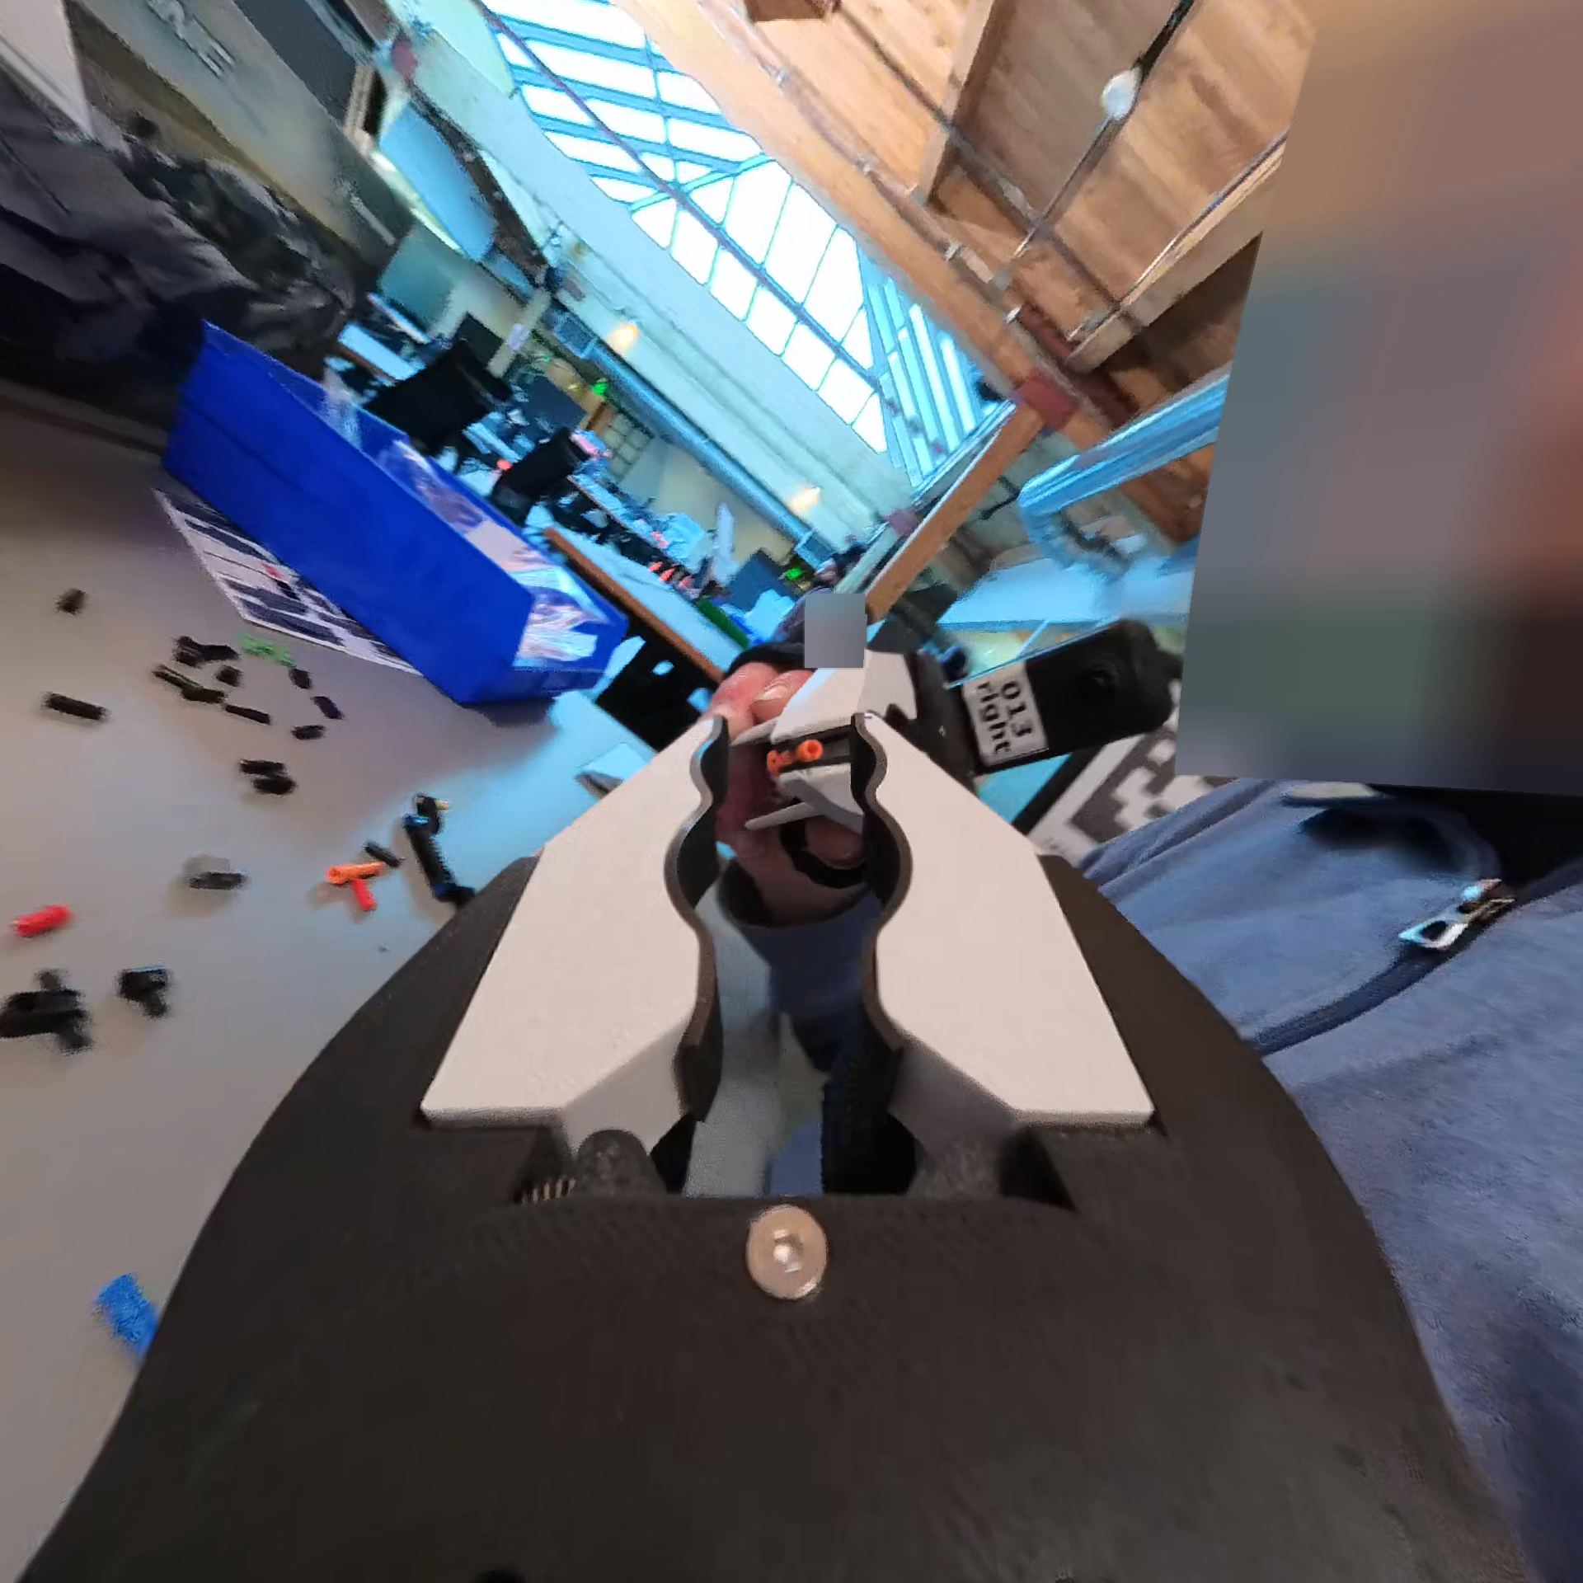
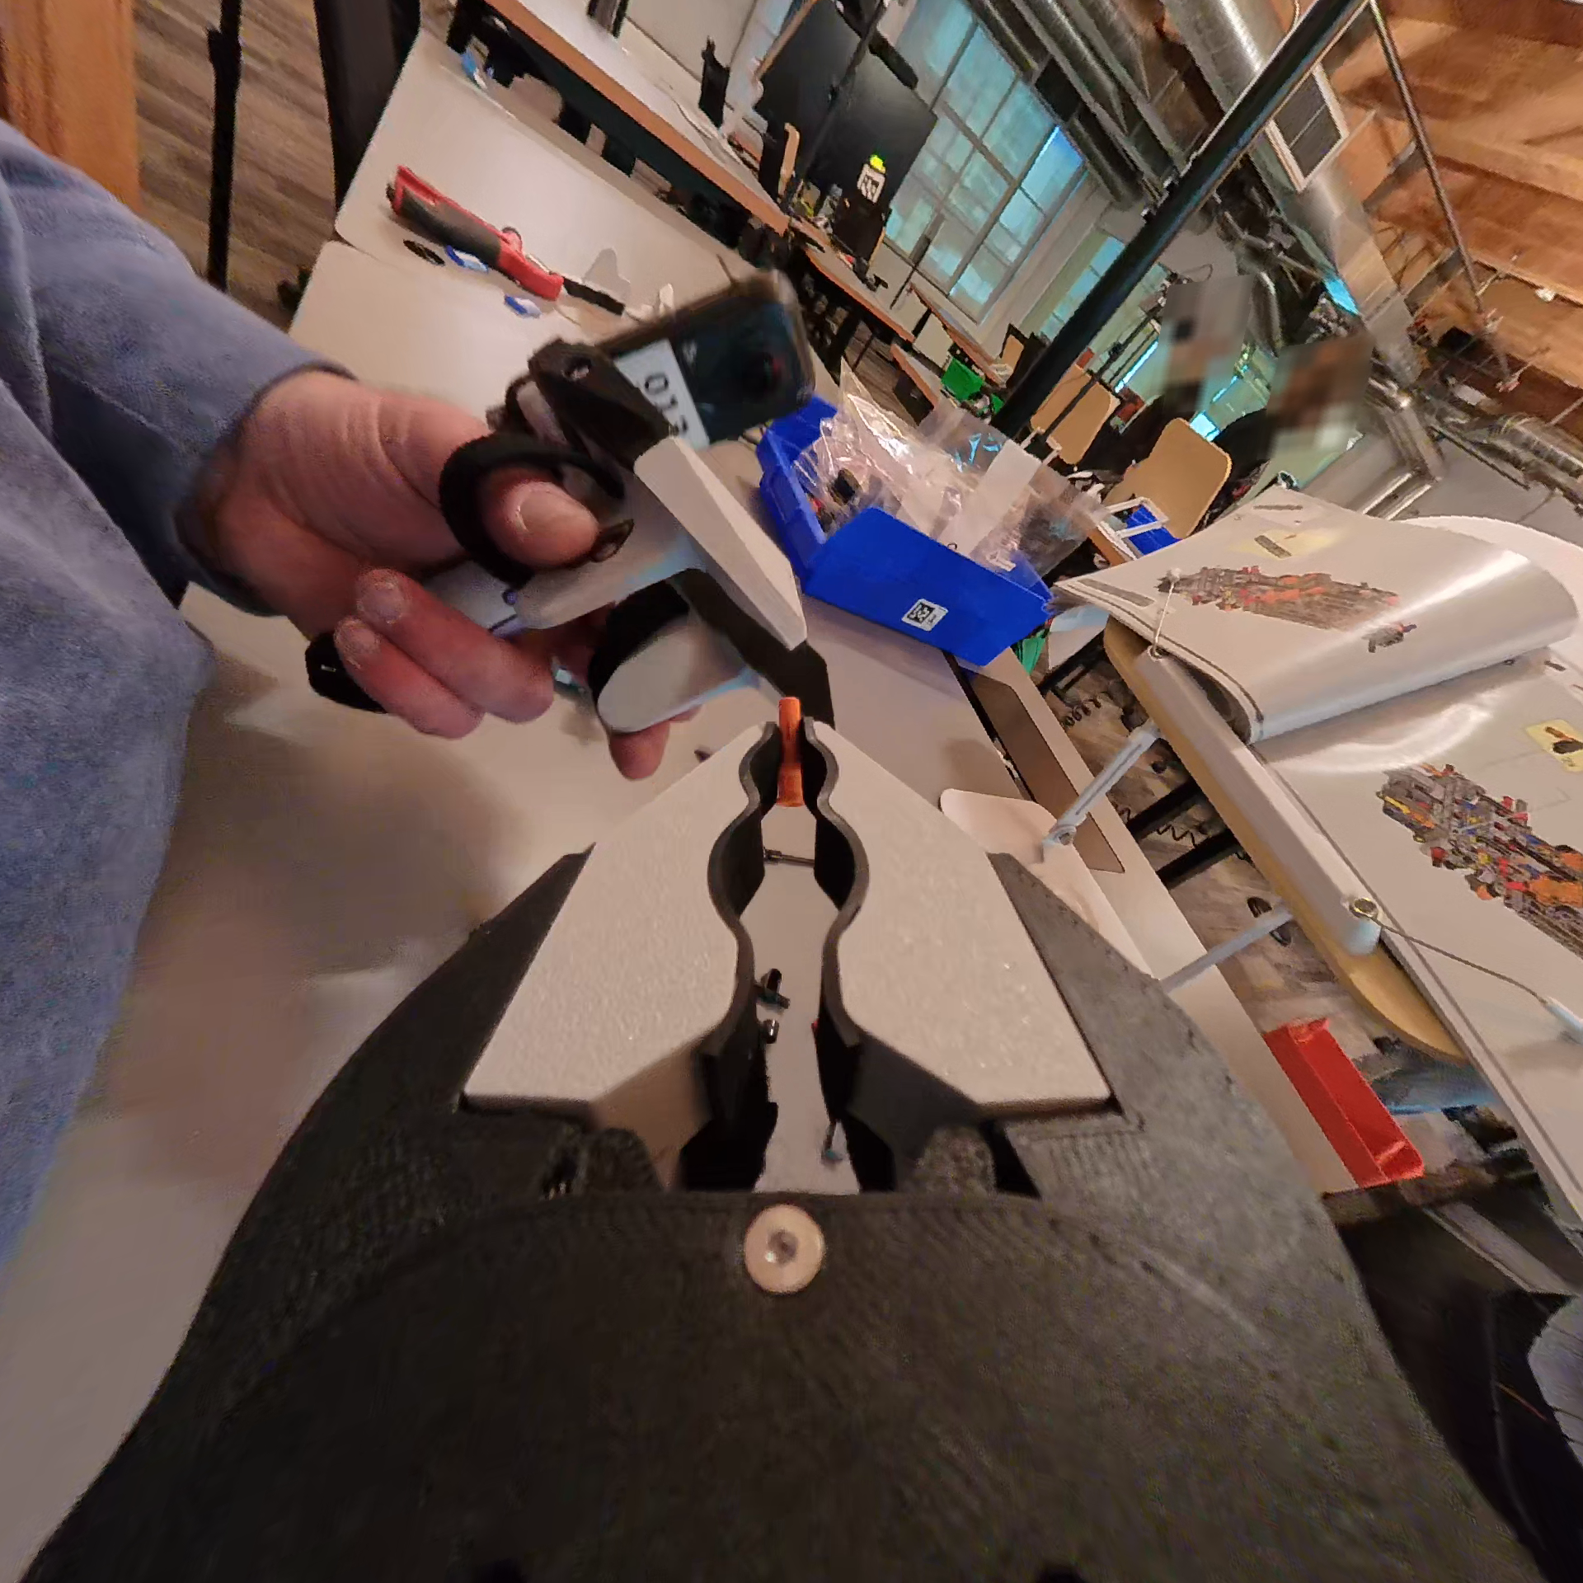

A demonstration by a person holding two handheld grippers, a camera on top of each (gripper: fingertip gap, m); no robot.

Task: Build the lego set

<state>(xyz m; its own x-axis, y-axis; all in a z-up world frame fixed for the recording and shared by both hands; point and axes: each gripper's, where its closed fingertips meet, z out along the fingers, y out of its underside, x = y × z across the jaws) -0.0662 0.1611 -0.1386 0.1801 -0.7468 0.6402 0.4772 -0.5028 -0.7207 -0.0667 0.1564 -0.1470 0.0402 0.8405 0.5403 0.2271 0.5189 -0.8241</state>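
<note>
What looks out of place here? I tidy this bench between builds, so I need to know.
Small black plastic pieces, an orange T-shaped connector and a red pin lie scattered loose across the grey tabletop, not in the blue plastic bin. That may simply be working spread. Nothing looks broken or spilled.

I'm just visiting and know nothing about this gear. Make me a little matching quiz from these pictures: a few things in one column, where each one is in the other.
Things:
1. orange peg
2. blue bin
3. instruction booklet
4. loose black pieces

Places:
A. propped open on a stand at the right
B. scattered on the grey table
C. pinched between the right gripper fingertips
D. on the table, holding clear plastic bags

Pairs: 1-C, 2-D, 3-A, 4-B
</note>
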